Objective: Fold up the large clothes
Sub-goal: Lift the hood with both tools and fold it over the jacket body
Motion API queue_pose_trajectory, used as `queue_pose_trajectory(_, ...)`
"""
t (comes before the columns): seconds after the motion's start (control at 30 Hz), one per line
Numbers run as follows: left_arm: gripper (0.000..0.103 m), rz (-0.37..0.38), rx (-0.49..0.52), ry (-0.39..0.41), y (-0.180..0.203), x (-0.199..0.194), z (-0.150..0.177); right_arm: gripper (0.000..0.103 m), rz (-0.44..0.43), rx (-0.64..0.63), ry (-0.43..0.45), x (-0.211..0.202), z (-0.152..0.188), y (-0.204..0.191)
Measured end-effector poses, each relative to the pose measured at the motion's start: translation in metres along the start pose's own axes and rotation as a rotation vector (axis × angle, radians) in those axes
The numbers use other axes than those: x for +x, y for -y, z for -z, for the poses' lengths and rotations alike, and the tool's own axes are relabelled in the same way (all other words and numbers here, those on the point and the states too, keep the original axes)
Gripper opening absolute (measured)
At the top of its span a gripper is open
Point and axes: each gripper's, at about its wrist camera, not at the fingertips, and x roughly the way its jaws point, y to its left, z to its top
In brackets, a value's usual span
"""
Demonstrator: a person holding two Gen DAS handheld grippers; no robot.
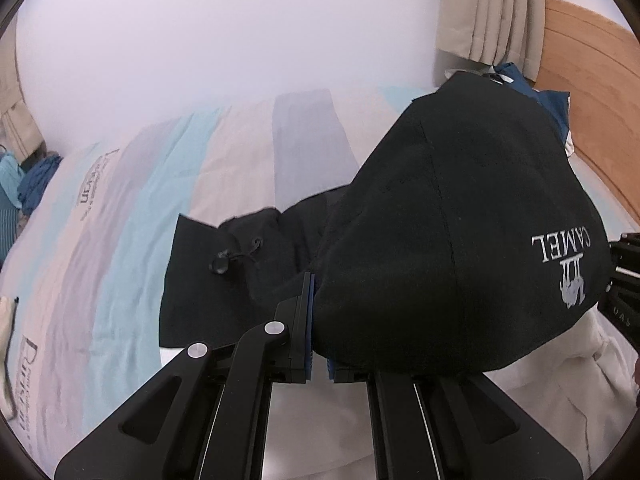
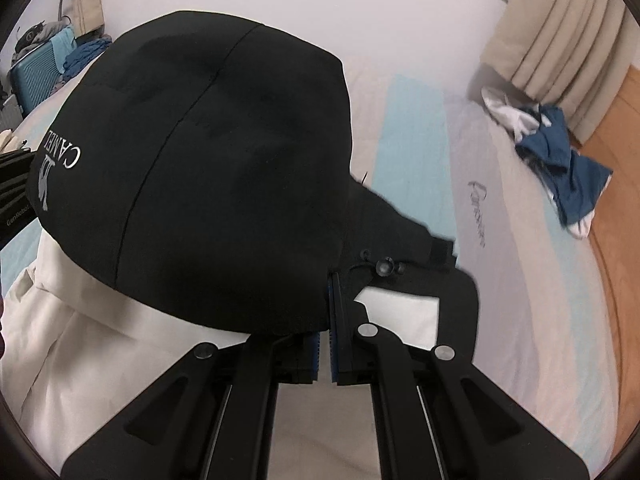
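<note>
We have the black jacket (image 1: 440,220) pinched in both hands: the left gripper (image 1: 319,320) is clamped together on a fold of its fabric, and the right gripper (image 2: 325,320) is clamped on the opposite edge. The garment domes up between them, bulging to the right of the left gripper and to the left of the right gripper, with the CAMEL logo (image 1: 568,268) on the side facing us. Beyond the left gripper's tips a loose part of the jacket trails onto the striped bedsheet (image 1: 132,208), a drawcord toggle (image 1: 219,265) lying on it. Below both grippers lies a cream garment (image 2: 80,336).

We judge the main risk is the thin pinch. If the slick fabric slides from either grip as we lower it, the fold will collapse unevenly. The trailing part could bunch under the dome and leave a lump, and the toggle may end up trapped inside. We might also set the jacket down on the cream garment, tangling the two.
</note>
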Motion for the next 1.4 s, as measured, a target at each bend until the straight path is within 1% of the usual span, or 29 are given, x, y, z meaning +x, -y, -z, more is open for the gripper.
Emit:
queue_pose_trajectory(0.13,0.004,-0.012,0.043,0.000,0.005,0.004,0.011,0.002,-0.005,0.009,-0.019,0.007,0.011,-0.005)
queue_pose_trajectory(0.33,0.004,-0.026,0.078,-0.004,0.006,0.007,0.033,0.002,-0.009,0.014,-0.044,0.018,0.025,-0.015)
queue_pose_trajectory(0.47,0.004,-0.028,0.100,-0.008,0.007,0.008,0.050,0.002,-0.012,0.023,-0.060,0.025,0.030,-0.014)
queue_pose_trajectory(0.63,0.004,-0.014,0.098,-0.040,0.007,0.011,0.070,0.002,-0.015,0.023,-0.084,0.032,0.043,-0.019)
queue_pose_trajectory(0.9,0.005,-0.002,0.122,-0.067,0.007,0.019,0.084,0.002,-0.013,0.024,-0.116,0.043,0.057,-0.023)
queue_pose_trajectory(1.1,0.005,0.015,0.117,-0.131,0.004,0.032,0.100,0.003,-0.018,0.027,-0.148,0.056,0.064,-0.025)
queue_pose_trajectory(1.4,0.006,0.022,0.128,-0.164,0.002,0.040,0.112,0.003,-0.019,0.026,-0.174,0.075,0.061,-0.020)
